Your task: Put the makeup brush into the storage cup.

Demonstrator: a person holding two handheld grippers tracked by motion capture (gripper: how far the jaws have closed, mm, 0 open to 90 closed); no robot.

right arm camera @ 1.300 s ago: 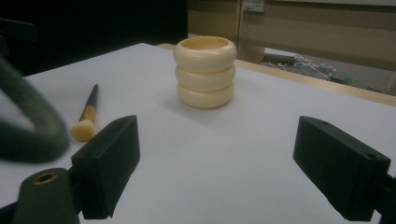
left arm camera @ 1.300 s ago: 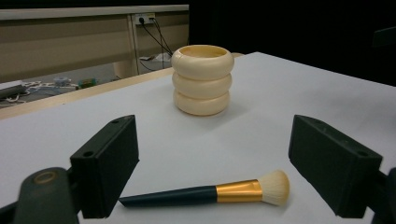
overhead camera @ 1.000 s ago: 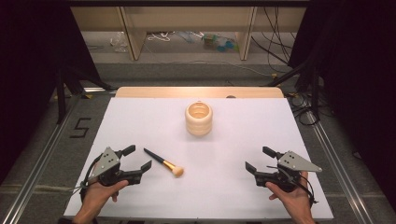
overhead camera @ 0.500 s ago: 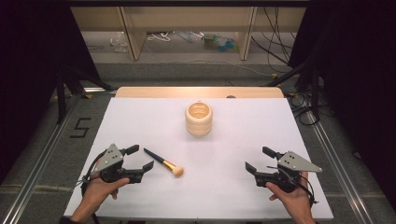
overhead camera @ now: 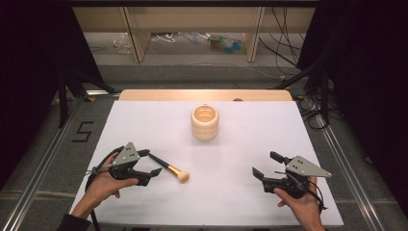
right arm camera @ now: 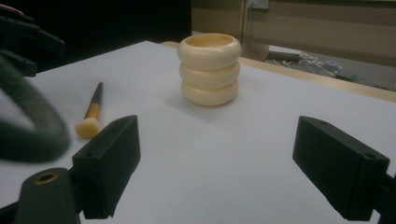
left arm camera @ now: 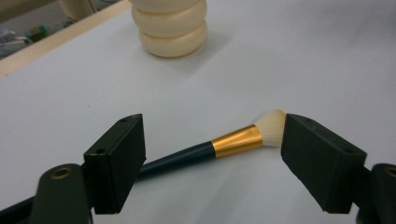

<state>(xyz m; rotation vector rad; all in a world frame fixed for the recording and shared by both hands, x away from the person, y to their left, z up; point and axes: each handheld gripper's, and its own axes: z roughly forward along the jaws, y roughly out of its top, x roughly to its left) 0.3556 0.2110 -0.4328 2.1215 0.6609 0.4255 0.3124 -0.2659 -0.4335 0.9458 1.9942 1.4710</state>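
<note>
A makeup brush (overhead camera: pixel 169 169) with a dark handle, gold ferrule and pale bristles lies flat on the white table (overhead camera: pixel 250 139). My left gripper (overhead camera: pixel 150 163) is open and straddles its handle. In the left gripper view the brush (left arm camera: pixel 205 149) lies across the gap between the jaws of that gripper (left arm camera: pixel 212 161), touching neither. A cream ribbed cup (overhead camera: pixel 205 122) stands upright at the table's middle rear, also seen as the cup (left arm camera: pixel 170 28) and the cup (right arm camera: pixel 210 70). My right gripper (overhead camera: pixel 266 164) is open and holds nothing, low at the front right; its own view (right arm camera: pixel 224 161) faces the cup and the brush (right arm camera: pixel 91 116).
A wooden strip (overhead camera: pixel 207 95) borders the table's far edge. Metal rails (overhead camera: pixel 346 168) run along both sides, with a floor mark "5" (overhead camera: pixel 82 131) at the left. Cables and shelving legs lie beyond the table. White surface lies open between the grippers and around the cup.
My left gripper has shifted right and slightly forward, so its open jaws now flank the brush handle. The brush, cup and right gripper have stayed put.
</note>
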